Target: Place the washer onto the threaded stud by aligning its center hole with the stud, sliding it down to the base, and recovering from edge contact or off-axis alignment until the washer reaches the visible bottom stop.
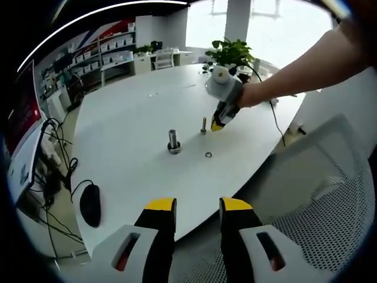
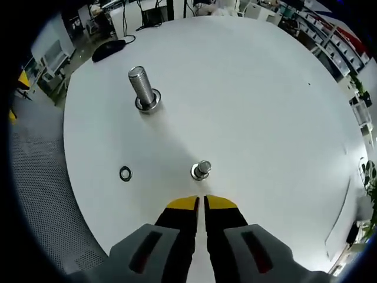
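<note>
Table: round white top [image 1: 135, 112], bare across most of its surface.
Chair: white mesh seat [image 1: 318, 218] just beside the table's edge.
Plant: leafy green pot plant [image 1: 231, 53] at the far rim.
Window: bright daylight [image 1: 277, 23] behind the plant.
Shelving: white racks [image 1: 112, 47] along the far wall, red panel above.
Cables: black tangle [image 1: 56, 159] on the floor beside a monitor [image 1: 23, 141].
Mouse: black [image 1: 90, 204], near the table's edge.

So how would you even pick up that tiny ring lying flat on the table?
Probably by its outer rim. The washer lies flat and alone on the table, so come straight down, one jaw on each side of the rim. It looks very thin, so the tips would nearly touch the tabletop.
</note>
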Demonstrator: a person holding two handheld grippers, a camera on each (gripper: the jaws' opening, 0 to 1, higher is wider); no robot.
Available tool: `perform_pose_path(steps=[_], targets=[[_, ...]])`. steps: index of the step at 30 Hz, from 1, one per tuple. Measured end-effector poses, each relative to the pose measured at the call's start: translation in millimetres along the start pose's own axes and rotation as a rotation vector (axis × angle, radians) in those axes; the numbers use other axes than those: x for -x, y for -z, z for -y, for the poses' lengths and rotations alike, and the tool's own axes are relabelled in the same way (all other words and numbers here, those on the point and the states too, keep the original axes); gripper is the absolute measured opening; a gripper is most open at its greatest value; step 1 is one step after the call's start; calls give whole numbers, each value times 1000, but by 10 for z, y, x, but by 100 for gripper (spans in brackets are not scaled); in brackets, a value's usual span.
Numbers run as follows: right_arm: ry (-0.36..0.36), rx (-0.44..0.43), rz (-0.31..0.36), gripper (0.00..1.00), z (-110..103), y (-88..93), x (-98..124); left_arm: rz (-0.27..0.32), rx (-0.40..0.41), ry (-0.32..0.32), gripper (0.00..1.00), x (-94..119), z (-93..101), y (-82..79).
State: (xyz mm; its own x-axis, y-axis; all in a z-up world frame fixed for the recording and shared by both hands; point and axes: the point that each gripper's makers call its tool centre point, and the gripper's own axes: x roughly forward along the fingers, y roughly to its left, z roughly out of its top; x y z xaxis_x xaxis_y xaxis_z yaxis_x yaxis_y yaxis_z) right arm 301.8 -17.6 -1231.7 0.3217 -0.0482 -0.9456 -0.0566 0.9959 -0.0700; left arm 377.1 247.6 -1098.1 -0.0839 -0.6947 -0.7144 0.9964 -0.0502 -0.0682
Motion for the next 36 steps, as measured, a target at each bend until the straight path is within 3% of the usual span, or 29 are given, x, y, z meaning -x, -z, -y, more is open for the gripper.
perform_pose_path(steps=[22,28,36], targets=[[35,-38,8,16,-182,160,224,35,-20,12,28,43,46,-57],[39,-61,23,18,-342,99,273,90,-20,21,27,74,46,-149],[37,-54,23,18,-546,7,382,85,-27,24,28,54,57,-138]])
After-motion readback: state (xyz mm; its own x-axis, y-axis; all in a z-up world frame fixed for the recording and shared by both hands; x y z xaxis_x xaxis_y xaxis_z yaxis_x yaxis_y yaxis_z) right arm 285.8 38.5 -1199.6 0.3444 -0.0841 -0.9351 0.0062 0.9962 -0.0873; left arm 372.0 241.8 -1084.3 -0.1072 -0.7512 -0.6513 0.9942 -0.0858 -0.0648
